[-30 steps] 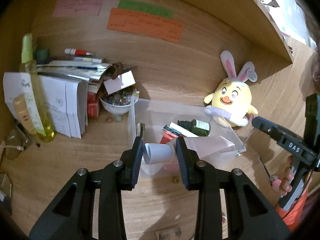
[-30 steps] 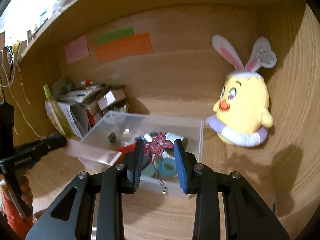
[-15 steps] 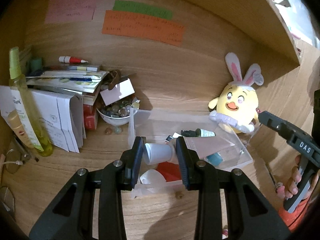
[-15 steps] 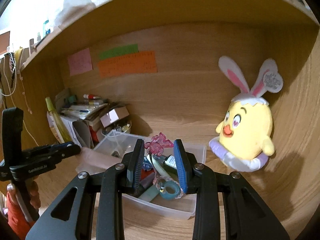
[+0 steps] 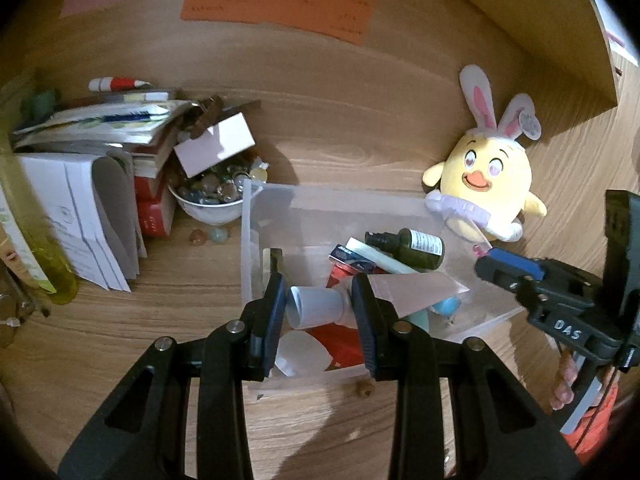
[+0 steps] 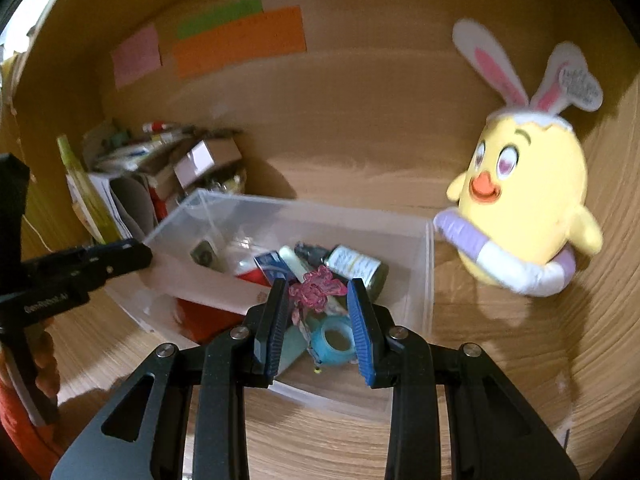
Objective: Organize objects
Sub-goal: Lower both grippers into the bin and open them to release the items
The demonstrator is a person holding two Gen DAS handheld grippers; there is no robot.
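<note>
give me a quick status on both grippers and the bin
Left gripper shut on white-capped tube. Right gripper shut on pink charm. Both over clear bin, already holding bottle and tape roll. Nothing blocking the drop.

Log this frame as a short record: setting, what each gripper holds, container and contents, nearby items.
setting: wooden desk nook
left gripper: shut on a pale pink tube, white cap first, above the bin
right gripper: shut on a pink clear trinket, above the bin
container: clear plastic bin
contents: dark green bottle, blue tape roll, other small items
nearby: yellow chick plush
</note>
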